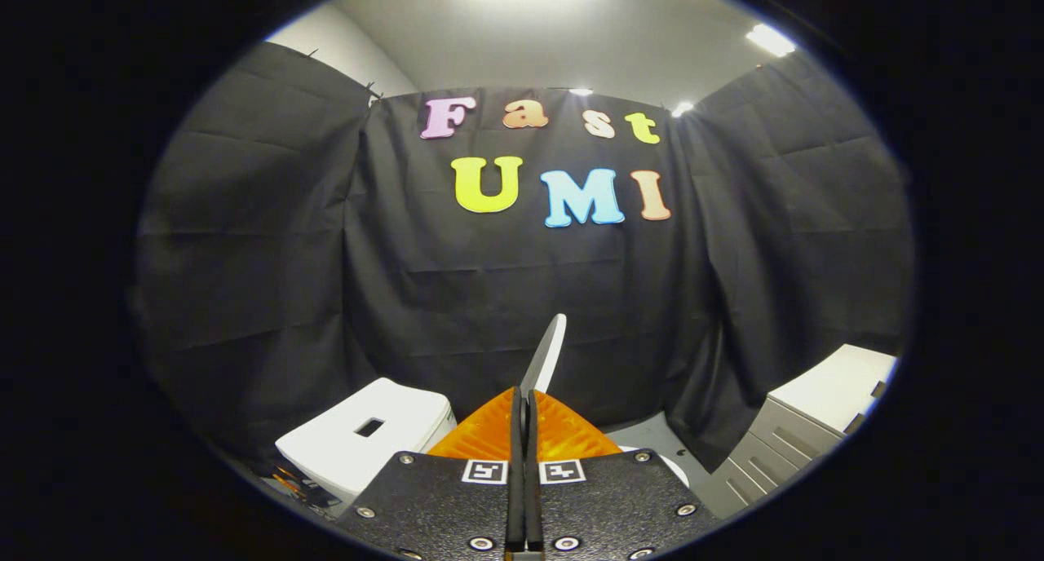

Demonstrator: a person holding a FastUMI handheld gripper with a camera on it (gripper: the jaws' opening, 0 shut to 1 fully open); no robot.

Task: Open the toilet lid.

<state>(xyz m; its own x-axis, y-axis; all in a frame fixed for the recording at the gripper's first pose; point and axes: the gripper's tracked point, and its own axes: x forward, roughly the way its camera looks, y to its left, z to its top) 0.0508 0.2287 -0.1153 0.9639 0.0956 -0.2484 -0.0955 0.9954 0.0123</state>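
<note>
Fingers of the hand-held gripper (523, 406) sit pressed close together at the lower middle of the frame, and the thin white toilet lid (545, 355) rises edge-on from between their tips, tilted slightly right. Both fingers appear to press on the lid's lower edge. Left of the fingers, toward the lower left of the frame, sits the white toilet cistern (367, 443) with a small dark rectangular slot in its top. A sliver of white toilet rim (673, 466) shows just right of the gripper body. At the lower right stands a grey drawer cabinet (783, 451) with a white top, well apart from the toilet.
</note>
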